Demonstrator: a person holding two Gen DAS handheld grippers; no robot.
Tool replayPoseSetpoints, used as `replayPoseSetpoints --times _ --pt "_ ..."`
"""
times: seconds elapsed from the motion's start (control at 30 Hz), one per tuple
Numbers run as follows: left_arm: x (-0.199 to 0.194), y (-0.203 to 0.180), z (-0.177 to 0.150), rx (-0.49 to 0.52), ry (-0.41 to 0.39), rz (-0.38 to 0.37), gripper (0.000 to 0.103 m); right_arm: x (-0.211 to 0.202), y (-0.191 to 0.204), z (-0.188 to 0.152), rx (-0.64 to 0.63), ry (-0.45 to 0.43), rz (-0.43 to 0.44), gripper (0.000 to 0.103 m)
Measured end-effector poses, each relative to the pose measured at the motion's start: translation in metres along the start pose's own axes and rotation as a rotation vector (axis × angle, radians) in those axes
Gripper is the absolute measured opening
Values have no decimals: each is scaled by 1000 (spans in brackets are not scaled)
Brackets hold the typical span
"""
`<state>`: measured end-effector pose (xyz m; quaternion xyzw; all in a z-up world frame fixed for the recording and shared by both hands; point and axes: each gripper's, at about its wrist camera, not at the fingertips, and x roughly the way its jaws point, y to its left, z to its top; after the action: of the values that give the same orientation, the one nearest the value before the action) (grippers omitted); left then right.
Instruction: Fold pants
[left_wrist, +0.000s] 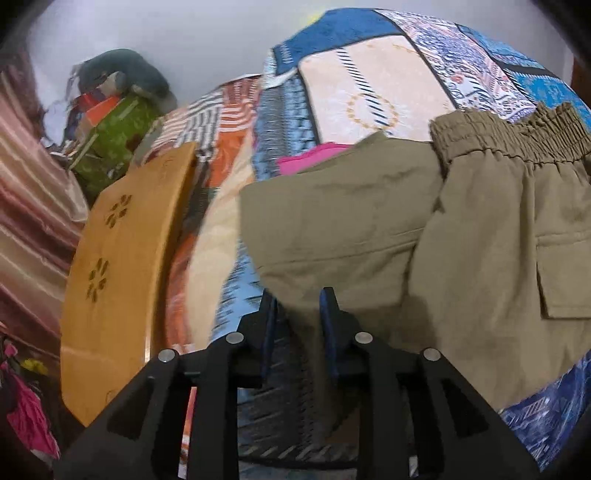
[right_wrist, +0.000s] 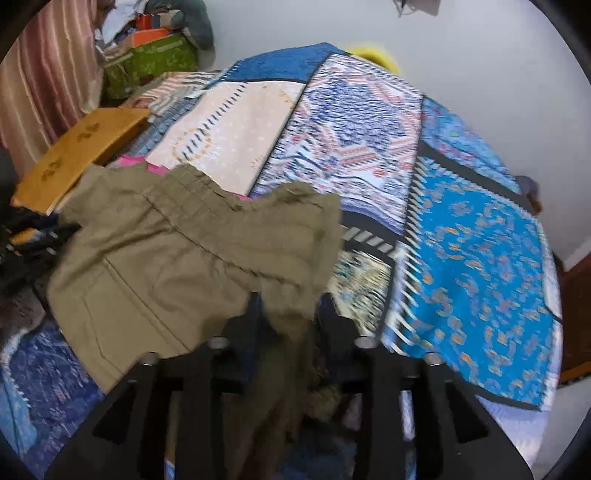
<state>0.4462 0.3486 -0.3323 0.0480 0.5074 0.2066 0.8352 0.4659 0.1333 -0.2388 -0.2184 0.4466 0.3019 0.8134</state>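
— So where are the pants (left_wrist: 388, 221)?
— Spread on the patchwork bedspread (right_wrist: 480, 240). Left claw (left_wrist: 298, 314) pinches an edge, angled down; right claw (right_wrist: 286, 314), low over them, clamps bunched fabric.

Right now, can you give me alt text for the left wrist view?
The left claw pinches a fold of the olive pants, which lie on a patchwork quilt with the elastic waistband at upper right. A wooden board sits to the left, with pink fabric peeking from behind the pants.
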Motion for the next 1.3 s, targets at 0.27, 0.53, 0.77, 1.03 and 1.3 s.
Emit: replayPoseSetpoints --times 0.27,0.53,0.77,1.03,1.3 --pt "-43 23 -21 -18 11 -36 26 -52 -10 -16 19 -51 -17 47" --pt "-187 35 -28 -78 -196 -139 26 -177 2 -29 8 -271 -20 48" --pt "-331 28 -61 -71 -448 -209 27 -290 27 -56 -1 -477 36 48" --pt "-464 17 -118 -75 -682 -268 29 -397 69 -105 -21 -734 92 48" --pt "-536 15 -183 -132 -868 -253 38 -449 102 -163 17 -921 118 48"
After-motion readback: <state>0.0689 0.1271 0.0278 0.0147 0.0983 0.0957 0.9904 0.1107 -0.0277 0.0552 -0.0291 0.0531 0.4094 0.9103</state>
